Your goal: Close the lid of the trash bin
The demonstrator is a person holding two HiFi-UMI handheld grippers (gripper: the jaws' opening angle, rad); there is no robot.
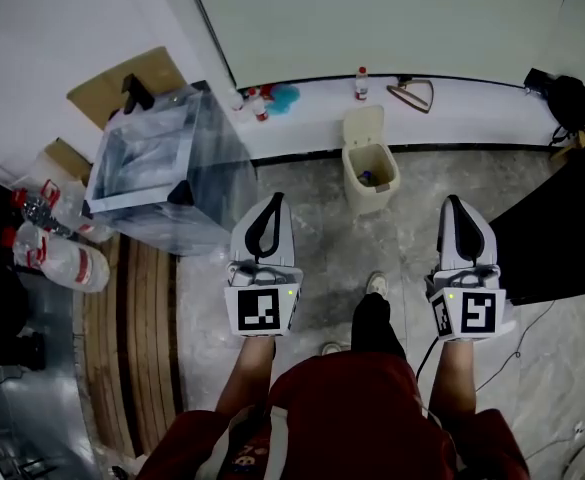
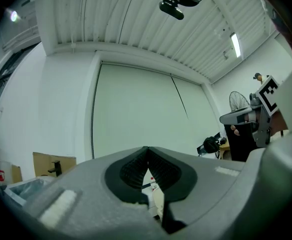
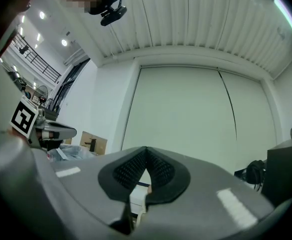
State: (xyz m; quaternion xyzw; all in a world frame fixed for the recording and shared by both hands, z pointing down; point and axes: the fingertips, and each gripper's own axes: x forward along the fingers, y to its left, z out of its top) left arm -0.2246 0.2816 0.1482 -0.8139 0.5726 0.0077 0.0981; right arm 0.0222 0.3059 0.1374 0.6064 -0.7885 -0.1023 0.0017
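Observation:
A small cream trash bin [image 1: 370, 175] stands on the floor by the far wall, its lid [image 1: 364, 125] raised upright behind the opening; a small blue thing lies inside. My left gripper [image 1: 270, 204] is held level to the bin's lower left, its tips together, empty. My right gripper [image 1: 456, 206] is to the bin's right, also shut and empty. In the left gripper view the shut gripper [image 2: 147, 151] points at the wall, with a sliver of the bin [image 2: 158, 201] showing below the pads. In the right gripper view the shut gripper [image 3: 146, 152] points at the same wall.
A clear plastic-wrapped box [image 1: 168, 168] stands at the left, with bottles [image 1: 57, 258] beside it. A bottle [image 1: 361, 84] and other small items sit on the white ledge. A black table [image 1: 562, 230] is at the right. My foot [image 1: 375, 286] is below the bin.

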